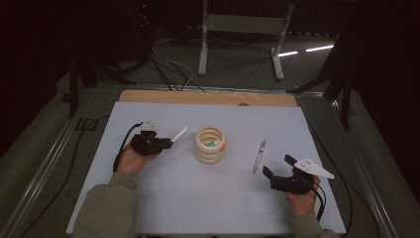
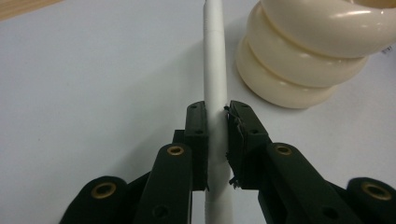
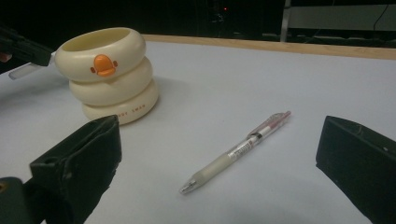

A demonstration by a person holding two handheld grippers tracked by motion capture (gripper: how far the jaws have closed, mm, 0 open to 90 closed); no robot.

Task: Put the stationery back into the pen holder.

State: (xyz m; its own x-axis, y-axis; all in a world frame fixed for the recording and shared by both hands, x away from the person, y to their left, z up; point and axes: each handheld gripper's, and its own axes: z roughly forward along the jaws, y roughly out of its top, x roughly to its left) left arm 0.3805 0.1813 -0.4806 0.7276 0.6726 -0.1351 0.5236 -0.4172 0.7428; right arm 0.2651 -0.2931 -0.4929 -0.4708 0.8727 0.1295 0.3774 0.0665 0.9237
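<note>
Evidently, a white pen is held at the cream holder while a second pen waits

A slim white plastic pen (image 2: 216, 74) is clamped between the pads of the left hand-held gripper (image 2: 216, 140), whose jaws are drawn in tight on the barrel. In the high view that pen (image 1: 179, 134) is seen angled toward the cream-coloured holder shaped as three stacked rings, with an orange duck bill on its side (image 3: 109, 81), its tip near the holder's rim but apart from it. The step in hand is judged to be the carrying of this pen to the holder; for the next move, the tip would need to be lifted above the rim and tilted so that it can be dropped into the opening. The right hand-held gripper (image 1: 277, 176) is kept wide open and nothing is held or touched by it. A translucent ballpoint pen with a pink end (image 3: 238, 151) is lying flat on the pale blue-white surface (image 1: 168, 198), ahead of and between those open jaws, well clear of the holder
</note>
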